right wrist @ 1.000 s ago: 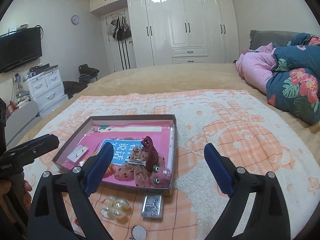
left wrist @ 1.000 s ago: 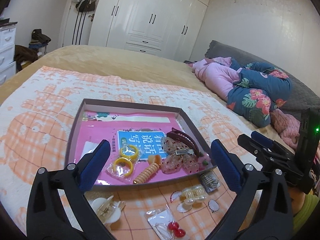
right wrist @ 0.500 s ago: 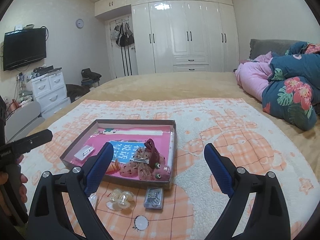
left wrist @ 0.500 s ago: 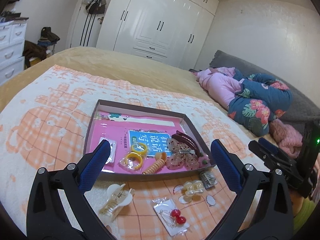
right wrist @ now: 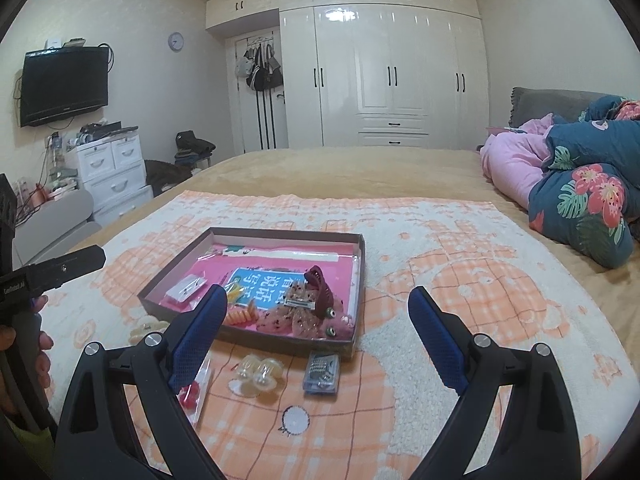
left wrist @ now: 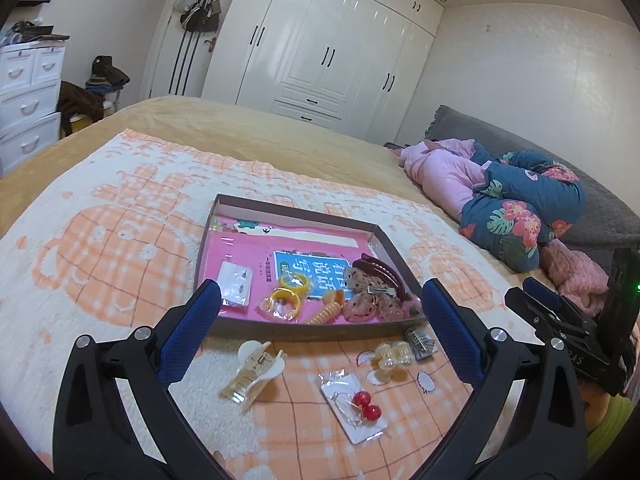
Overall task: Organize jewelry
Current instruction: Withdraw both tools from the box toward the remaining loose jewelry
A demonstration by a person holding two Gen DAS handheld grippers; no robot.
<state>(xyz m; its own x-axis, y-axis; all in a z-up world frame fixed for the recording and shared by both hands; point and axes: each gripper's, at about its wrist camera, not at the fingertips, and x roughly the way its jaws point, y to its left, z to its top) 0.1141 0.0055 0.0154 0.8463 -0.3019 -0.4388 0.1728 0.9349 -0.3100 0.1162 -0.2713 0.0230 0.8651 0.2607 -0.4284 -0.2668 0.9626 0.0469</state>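
Just beyond both wide-open jaws, loose hair clips [left wrist: 253,374] lie before the tray [left wrist: 295,218].

Even indoor light, glare on wardrobe [right wrist: 384,76], fisheye-bent dark corners.

Bare blanket [right wrist: 460,320] right of tray [right wrist: 360,280]; clips crowd its front.

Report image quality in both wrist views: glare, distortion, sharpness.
Left wrist view: strong fisheye bending, dark corners, ceiling-light glare on the wardrobe; tray sharp. Right wrist view: same curvature and vignette, glare on the wardrobe doors, no motion blur; even indoor light, soft shadows.
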